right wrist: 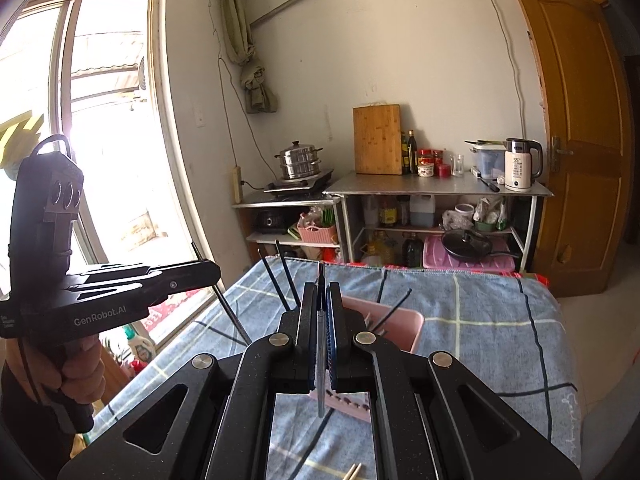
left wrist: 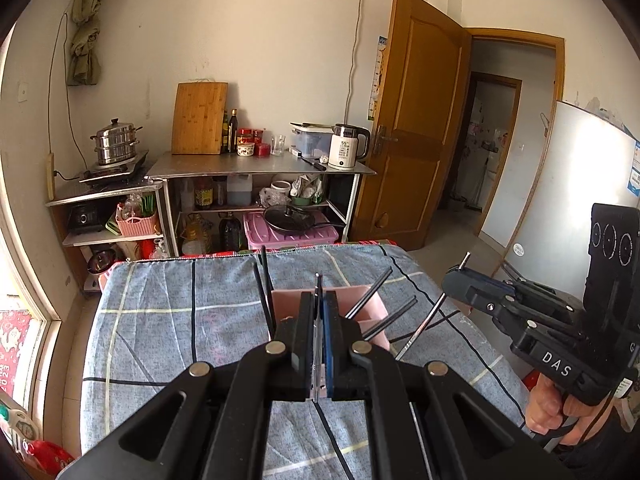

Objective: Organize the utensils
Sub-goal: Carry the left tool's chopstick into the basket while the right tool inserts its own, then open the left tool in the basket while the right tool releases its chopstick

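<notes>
Closest to each camera, both grippers are clamped narrow on a thin utensil. The left gripper (left wrist: 319,312) pinches a slim dark-tipped stick (left wrist: 318,286); the right gripper (right wrist: 321,312) pinches a clear-handled piece (right wrist: 321,376) that hangs below its jaws. Just beyond, on the cloth-covered worktop (left wrist: 168,320), stands the pink holder (left wrist: 362,298) with black chopsticks (left wrist: 368,298) leaning out. With such a thin hold, either piece could swivel or slip and miss the holder, or knock the leaning chopsticks out. Two pale chopsticks (right wrist: 354,471) lie loose nearby.
</notes>
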